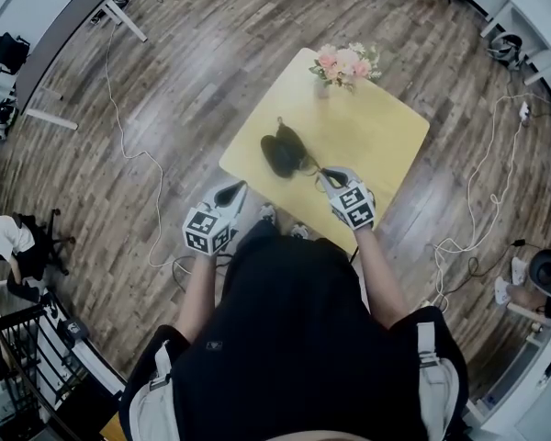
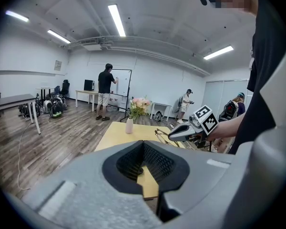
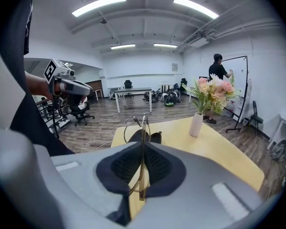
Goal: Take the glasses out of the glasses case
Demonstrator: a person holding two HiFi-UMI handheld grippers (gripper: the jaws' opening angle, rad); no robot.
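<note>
Right gripper jaws pinch the thin gold arm of the glasses, above the near edge of the table. Left gripper pressed together, empty, off the table's left corner over open wooden floor. Black glasses case lies open mid-table, glasses just beside it. Flower vase at far edge, well apart.

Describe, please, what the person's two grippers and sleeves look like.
The left gripper and right gripper are alike. Each has a light grey moulded body, black ribbed pads inside the jaws, and a cube of black-and-white square markers. The person wears a black short-sleeved top.
</note>
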